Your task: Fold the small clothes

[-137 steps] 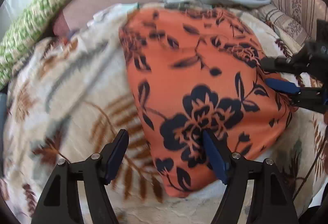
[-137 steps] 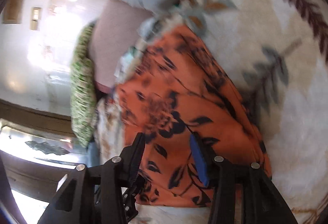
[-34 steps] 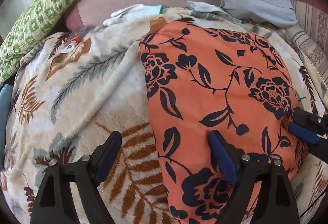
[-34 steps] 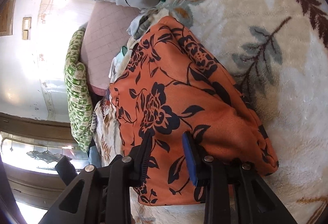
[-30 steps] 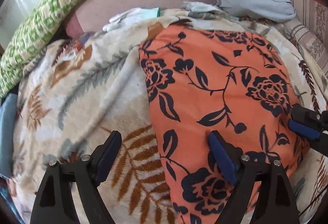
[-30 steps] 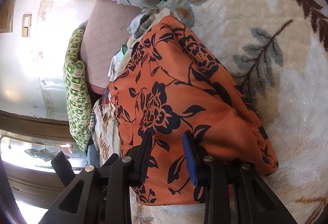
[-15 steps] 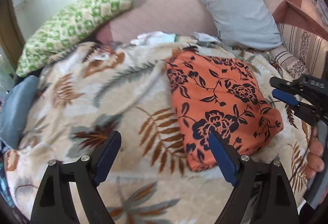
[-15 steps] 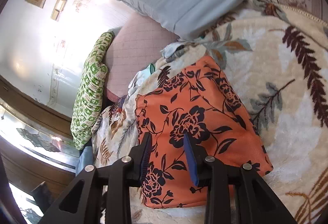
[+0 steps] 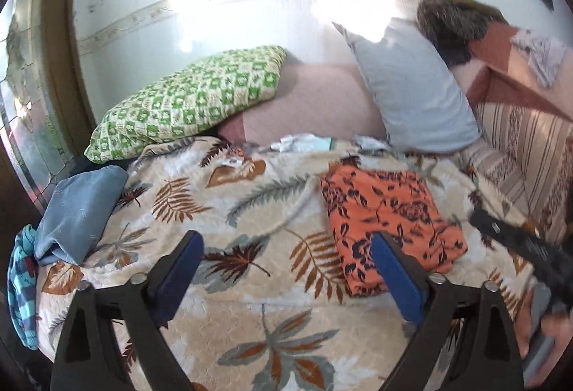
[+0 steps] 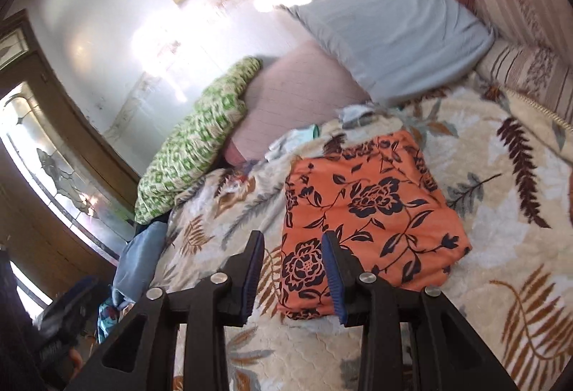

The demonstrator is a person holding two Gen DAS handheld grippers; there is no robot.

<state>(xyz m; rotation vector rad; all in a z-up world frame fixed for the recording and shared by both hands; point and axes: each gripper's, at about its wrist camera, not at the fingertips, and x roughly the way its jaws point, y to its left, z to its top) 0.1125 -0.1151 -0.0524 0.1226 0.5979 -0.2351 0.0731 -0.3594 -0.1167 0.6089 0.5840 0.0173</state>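
While grippers hang clear, folded cloth (image 9: 388, 222) flat

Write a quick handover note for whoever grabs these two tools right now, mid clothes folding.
Left tool: wide open, empty, above the leaf-print blanket; its jaws have just been opening.
Right tool: open, empty, clear of the cloth; its jaws have also just been opening.
Orange floral garment: folded into a flat rectangle on the blanket, nothing touching it.
Done: that garment looks folded.
Left: a blue cloth and a checked blue piece lie bunched at the blanket's left edge, probably next.
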